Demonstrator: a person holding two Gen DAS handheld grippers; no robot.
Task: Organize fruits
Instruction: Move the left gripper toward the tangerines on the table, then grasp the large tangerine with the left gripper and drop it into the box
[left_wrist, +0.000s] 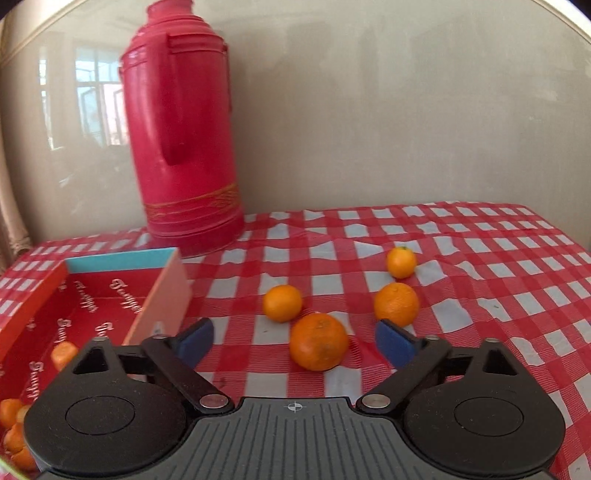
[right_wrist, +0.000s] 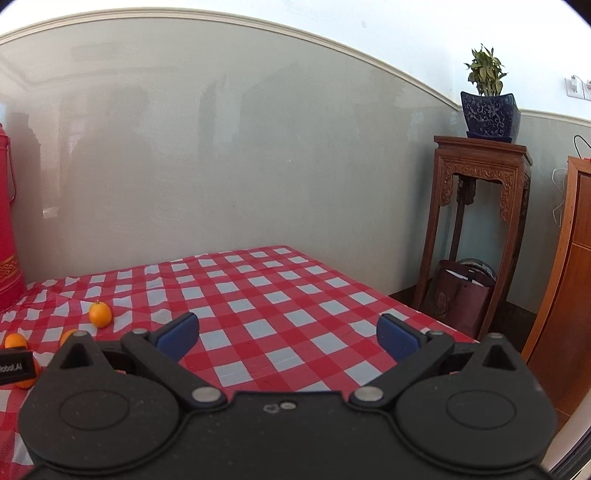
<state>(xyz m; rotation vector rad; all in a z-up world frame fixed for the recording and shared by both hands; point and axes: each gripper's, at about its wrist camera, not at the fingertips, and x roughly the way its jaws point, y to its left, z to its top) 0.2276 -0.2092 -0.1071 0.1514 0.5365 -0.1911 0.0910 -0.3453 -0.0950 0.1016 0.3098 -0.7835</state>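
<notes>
Several oranges lie loose on the red-and-white checked tablecloth (left_wrist: 480, 295). In the left wrist view the nearest large orange (left_wrist: 318, 341) lies just ahead of my open left gripper (left_wrist: 294, 341), between its blue pads. Behind it lie a second orange (left_wrist: 282, 303), a third (left_wrist: 396, 303) and a small one (left_wrist: 401, 262). A red box (left_wrist: 110, 295) at the left holds several small oranges (left_wrist: 13, 430). My right gripper (right_wrist: 288, 334) is open and empty above the cloth (right_wrist: 258, 295); a small orange (right_wrist: 100, 314) lies to its left.
A tall red thermos (left_wrist: 184, 140) stands behind the box by the wall. In the right wrist view the table's right edge drops off toward a carved wooden stand (right_wrist: 476, 221) with a potted plant (right_wrist: 487, 107), and a wooden cabinet (right_wrist: 565, 277).
</notes>
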